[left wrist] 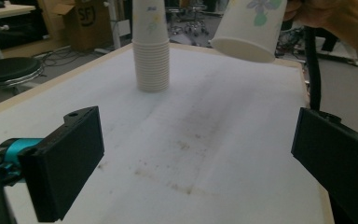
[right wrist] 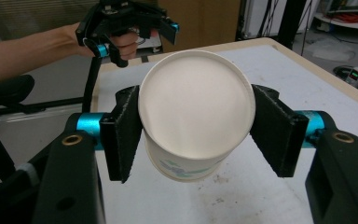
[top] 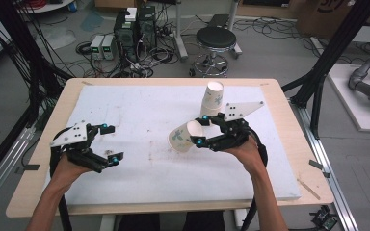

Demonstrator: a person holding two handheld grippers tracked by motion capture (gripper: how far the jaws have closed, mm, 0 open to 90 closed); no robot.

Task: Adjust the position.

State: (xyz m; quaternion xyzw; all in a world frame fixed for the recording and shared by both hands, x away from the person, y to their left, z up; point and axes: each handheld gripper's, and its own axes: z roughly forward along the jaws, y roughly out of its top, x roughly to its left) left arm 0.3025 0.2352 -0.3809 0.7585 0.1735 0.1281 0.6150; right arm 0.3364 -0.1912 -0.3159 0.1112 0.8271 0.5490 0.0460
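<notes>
I see one loose paper cup [top: 183,136] held up off the white pad [top: 139,115], tipped on its side, with the stack of cups [top: 212,98] just behind it toward the far edge. My right gripper view tells me what the high view cannot: the cup [right wrist: 193,114] is gripped across its body between the two black jaws, one pad pressing each side, and its closed white bottom faces the camera while a green print shows on the lower wall. So the right gripper [top: 203,132] is clamped on that cup.

The left gripper view gives the stack [left wrist: 151,51] from table level (the nested rims can be seen as fine rings at the base, too many and too fine to count), standing upright on the pad [left wrist: 200,154]. In that same view the held cup [left wrist: 250,25] hangs to the right of the stack, clear of the pad, rim downward and tilted.

My left gripper [top: 109,143] is spread wide with nothing between its jaws, hovering well to the left of the stack over a stained patch of pad.

The count: one stack, one separate cup, two grippers. Beyond the table [top: 289,125], behind the stack, stands one black stool [top: 215,43] among cables and boxes.
</notes>
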